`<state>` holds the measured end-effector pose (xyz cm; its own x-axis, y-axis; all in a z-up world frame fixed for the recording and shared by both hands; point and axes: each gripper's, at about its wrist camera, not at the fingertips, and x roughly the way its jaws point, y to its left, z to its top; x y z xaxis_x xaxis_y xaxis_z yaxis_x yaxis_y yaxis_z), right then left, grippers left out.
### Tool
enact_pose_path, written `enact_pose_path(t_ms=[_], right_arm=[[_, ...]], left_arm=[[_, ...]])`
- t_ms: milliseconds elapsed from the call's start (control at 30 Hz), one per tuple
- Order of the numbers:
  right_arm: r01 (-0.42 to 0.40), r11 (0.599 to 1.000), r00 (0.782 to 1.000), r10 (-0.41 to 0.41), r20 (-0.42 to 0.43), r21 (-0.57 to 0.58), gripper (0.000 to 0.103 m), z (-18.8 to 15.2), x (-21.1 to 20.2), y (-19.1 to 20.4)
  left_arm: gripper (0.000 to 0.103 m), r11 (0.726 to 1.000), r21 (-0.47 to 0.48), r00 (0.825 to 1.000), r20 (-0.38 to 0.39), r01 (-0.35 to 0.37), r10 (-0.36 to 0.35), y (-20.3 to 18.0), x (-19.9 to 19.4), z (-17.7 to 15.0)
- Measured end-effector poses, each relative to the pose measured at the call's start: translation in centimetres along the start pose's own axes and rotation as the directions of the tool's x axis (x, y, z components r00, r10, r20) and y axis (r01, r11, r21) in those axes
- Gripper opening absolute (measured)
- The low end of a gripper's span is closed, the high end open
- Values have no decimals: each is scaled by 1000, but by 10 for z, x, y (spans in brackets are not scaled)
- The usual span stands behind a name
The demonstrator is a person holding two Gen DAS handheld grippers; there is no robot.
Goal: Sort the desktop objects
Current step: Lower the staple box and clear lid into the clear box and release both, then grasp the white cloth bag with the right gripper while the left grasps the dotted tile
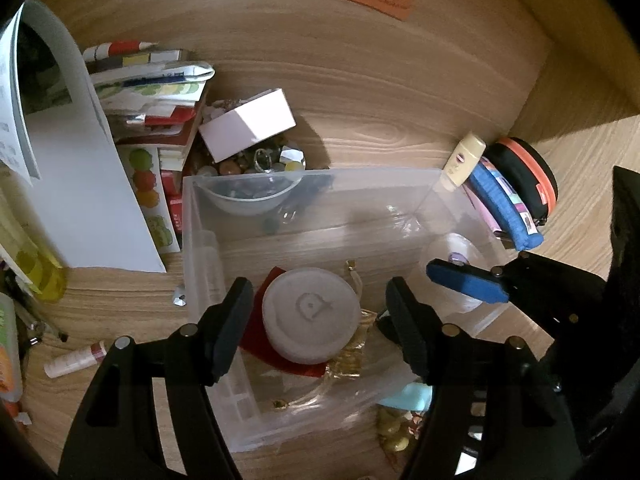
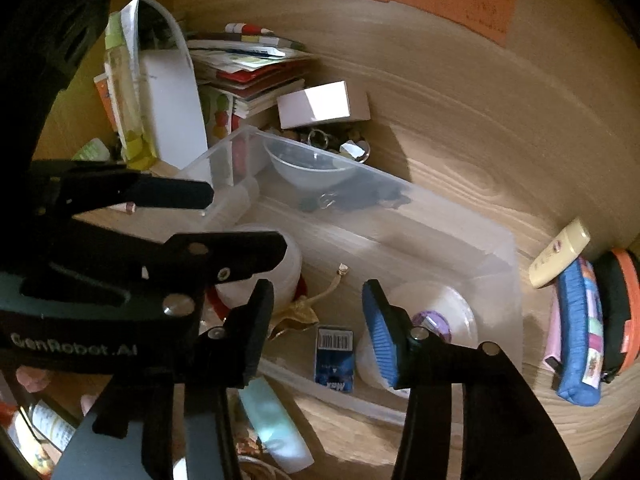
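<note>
A clear plastic bin [image 1: 400, 178] [image 2: 496, 264] stands on the wooden desk. In it lie a round white jar [image 1: 310, 314] on a red card [image 1: 256, 340], a gold pouch [image 2: 300, 314], a small blue box [image 2: 334, 358], a white tape roll [image 2: 436, 308] and a clear bowl [image 1: 252, 196] [image 2: 308, 170]. My left gripper [image 1: 320, 320] is open above the bin, its fingers either side of the white jar. My right gripper [image 2: 318, 320] is open and empty over the bin, above the blue box, beside the tape roll.
A white box [image 1: 248, 124] sits on a heap of trinkets behind the bin. Books and papers [image 1: 148, 92] pile at the left. A cream tube [image 1: 464, 160], blue pouch [image 1: 504, 208] and black-orange case [image 1: 524, 176] lie at the right. A lip balm [image 1: 74, 360] lies front left.
</note>
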<state>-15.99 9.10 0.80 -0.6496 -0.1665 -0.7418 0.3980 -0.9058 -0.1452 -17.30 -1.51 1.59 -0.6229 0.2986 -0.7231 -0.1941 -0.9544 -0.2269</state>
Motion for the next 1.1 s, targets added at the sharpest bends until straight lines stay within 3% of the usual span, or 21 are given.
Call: enact_pose_path(t_ms=[67, 133, 200, 300, 433, 633, 1100], right_arm=[[10, 1000, 1000, -10, 3, -7, 48, 0, -5, 1], [26, 1000, 999, -26, 20, -7, 70, -1, -14, 1], [46, 999, 997, -46, 56, -3, 75, -3, -26, -1], [61, 998, 995, -62, 75, 3, 76, -5, -38, -6], [56, 997, 995, -59, 83, 44, 81, -13, -53, -15], [73, 994, 992, -81, 98, 83, 82, -30, -74, -24], [46, 989, 997, -54, 55, 138, 85, -88, -88, -14]], left_arm=[[69, 1000, 11, 1000, 7, -8, 8, -5, -3, 1], [74, 1000, 22, 1000, 21, -17, 17, -9, -9, 0], [74, 999, 30, 999, 37, -29, 28, -11, -16, 0], [76, 998, 40, 997, 53, -49, 47, -13, -27, -2], [87, 998, 41, 996, 74, -56, 53, -13, -42, -7], [92, 990, 75, 989, 102, -117, 109, -11, -64, -24], [92, 973, 43, 974, 16, -227, 226, 32, -82, -77]])
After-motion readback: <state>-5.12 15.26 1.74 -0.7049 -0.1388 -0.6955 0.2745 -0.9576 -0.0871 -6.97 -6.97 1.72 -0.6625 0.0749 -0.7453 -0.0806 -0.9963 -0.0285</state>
